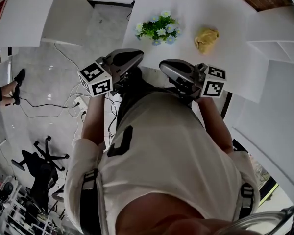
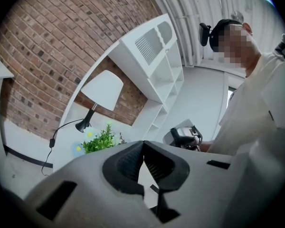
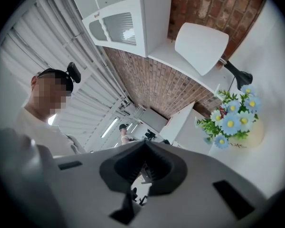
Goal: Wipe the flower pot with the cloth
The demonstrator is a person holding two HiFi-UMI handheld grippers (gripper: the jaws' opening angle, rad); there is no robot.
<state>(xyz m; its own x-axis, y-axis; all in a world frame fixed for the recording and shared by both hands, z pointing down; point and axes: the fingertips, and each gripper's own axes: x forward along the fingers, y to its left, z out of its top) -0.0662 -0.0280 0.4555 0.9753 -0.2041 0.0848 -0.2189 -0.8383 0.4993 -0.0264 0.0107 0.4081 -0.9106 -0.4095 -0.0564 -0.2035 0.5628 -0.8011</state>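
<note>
L tongs [image 1: 135, 58]: pressed together, empty; level, short of bench [image 1: 235, 23].
R tongs [image 1: 162, 65]: pressed together, empty; just beside L tongs.
Cloth [image 1: 206, 39]: yellow, crumpled, on bench ahead and to the right of R tongs, well apart. Prob. soft, light, limp; pinch a raised fold on top, not a flat edge.
Pot [image 3: 251, 136]: cream, under blue-white flowers [image 1: 158, 29]; ahead of both tongs, well apart. Prob. light, smooth, top-heavy, so it may slide or tip when rubbed. Steady at rim or wall w/ L tongs, clear of blooms.
Lamp [image 3: 202, 46]: beyond pot, farther from tongs.
</note>
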